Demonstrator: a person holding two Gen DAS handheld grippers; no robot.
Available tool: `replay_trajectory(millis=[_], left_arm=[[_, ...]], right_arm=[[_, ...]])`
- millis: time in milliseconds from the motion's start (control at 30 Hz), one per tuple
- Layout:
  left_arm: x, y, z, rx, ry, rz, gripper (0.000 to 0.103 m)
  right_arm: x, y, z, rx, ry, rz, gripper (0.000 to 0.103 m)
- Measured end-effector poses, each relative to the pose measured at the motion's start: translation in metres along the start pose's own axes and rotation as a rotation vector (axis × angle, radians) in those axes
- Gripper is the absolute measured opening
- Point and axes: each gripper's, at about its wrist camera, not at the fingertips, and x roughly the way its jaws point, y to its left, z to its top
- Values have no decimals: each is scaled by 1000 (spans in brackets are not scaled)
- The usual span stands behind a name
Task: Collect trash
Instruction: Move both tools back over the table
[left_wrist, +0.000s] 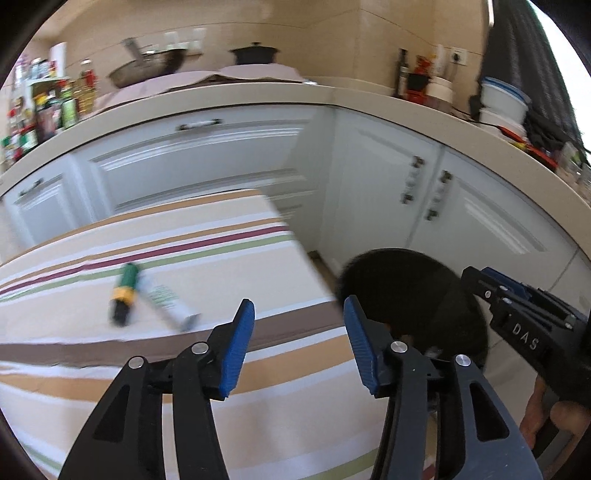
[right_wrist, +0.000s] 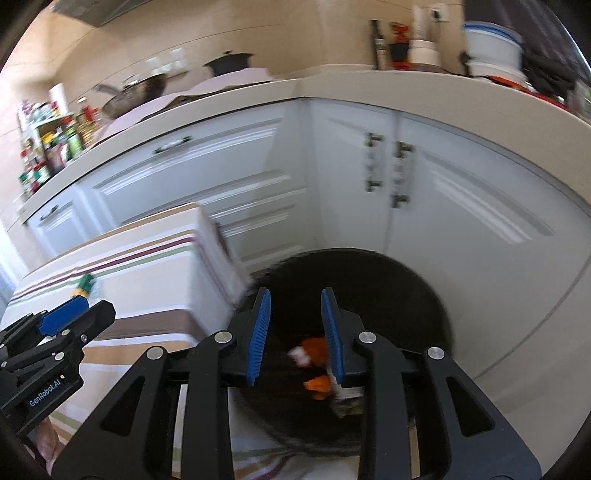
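A green, yellow and black tube (left_wrist: 125, 293) and a white squeezed tube (left_wrist: 170, 303) lie on the striped tablecloth (left_wrist: 147, 369), ahead and to the left of my open, empty left gripper (left_wrist: 299, 343). My right gripper (right_wrist: 295, 332) is open and empty, hovering over the black trash bin (right_wrist: 406, 295), which holds orange and white scraps (right_wrist: 314, 354). The bin (left_wrist: 413, 295) also shows at the table's right edge in the left wrist view, with the right gripper (left_wrist: 524, 314) beside it. The left gripper (right_wrist: 55, 332) and the green tube (right_wrist: 84, 286) show at the left of the right wrist view.
White kitchen cabinets (left_wrist: 221, 162) stand behind the table and the bin. The counter (left_wrist: 332, 96) above them carries pots, bottles and white containers. A tiled floor (right_wrist: 517, 387) lies to the right of the bin.
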Motion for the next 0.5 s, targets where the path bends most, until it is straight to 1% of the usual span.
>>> replay_trajectory(millis=[267, 500], left_arm=[[-23, 75, -17, -103, 3, 140, 55], [-39, 133, -32, -193, 4, 231, 57]], right_arm=[[7, 77, 0, -113, 27, 120, 28], [14, 137, -5, -203, 55, 202, 28]])
